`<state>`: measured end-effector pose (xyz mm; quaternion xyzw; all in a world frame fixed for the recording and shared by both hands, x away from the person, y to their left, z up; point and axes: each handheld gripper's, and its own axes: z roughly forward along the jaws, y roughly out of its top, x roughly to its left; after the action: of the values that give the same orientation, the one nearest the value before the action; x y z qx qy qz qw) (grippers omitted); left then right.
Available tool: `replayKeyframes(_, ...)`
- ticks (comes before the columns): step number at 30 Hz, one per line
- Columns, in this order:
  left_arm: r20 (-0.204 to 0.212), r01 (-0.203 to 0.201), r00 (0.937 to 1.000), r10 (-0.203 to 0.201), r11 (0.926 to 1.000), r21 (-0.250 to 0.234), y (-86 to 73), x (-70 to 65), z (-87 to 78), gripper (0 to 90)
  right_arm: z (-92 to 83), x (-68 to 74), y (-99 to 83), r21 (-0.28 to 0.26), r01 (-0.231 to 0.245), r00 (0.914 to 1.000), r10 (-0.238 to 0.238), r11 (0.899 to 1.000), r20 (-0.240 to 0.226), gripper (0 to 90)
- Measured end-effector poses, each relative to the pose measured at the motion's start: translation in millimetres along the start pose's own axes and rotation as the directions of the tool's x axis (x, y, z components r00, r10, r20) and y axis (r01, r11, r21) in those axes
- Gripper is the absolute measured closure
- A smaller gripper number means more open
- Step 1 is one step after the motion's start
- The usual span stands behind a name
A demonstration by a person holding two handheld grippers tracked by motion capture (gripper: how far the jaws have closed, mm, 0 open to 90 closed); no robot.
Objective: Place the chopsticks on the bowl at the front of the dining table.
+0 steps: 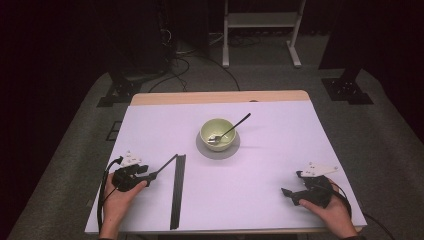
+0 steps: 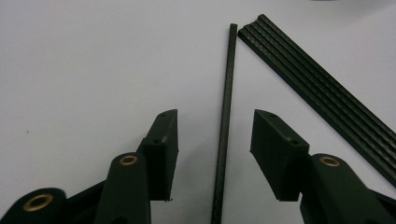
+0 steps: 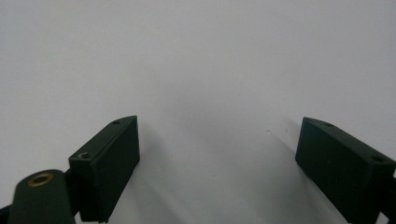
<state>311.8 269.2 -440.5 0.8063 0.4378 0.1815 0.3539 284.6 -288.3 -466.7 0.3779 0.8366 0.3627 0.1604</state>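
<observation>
A thin black rod (image 2: pixel 226 93) lies on the white table (image 1: pixel 280 150), running lengthwise between the jaws of my left gripper (image 2: pixel 215 116). The pads stand apart from it on both sides, so the gripper is open around it. In the high view the left gripper (image 1: pixel 150 176) sits at the near left, and the rod (image 1: pixel 165 165) slants away from it to the upper right. A long flat ribbed black strip (image 2: pixel 322 93) lies just right of the rod; in the high view the strip (image 1: pixel 177 190) runs toward the front edge. My right gripper (image 1: pixel 290 192) rests open at the near right, nothing between its jaws (image 3: pixel 219 121).
A pale green bowl (image 1: pixel 218 132) on a grey saucer (image 1: pixel 217 150) stands at the table's middle, with a dark-handled spoon (image 1: pixel 235 126) leaning out to the upper right. Beyond the table's far edge are a dark floor, cables and a white frame (image 1: pixel 260 30).
</observation>
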Motion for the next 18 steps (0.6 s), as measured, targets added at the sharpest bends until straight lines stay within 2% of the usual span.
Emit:
replayKeyframes(7,0.028,0.014,0.9995,-0.014,0.9999,-0.001,1.2,2.5,2.8,62.7,0.0,0.1,0.1,0.001,0.001,1.0,-0.001,1.0,0.001,12.0)
replayKeyframes(18,0.055,0.029,0.9981,-0.03,0.9993,0.023,1.0,3.4,6.8,70.6,0.0,0.1,0.1,0.001,0.002,1.0,-0.002,1.0,0.001,12.0)
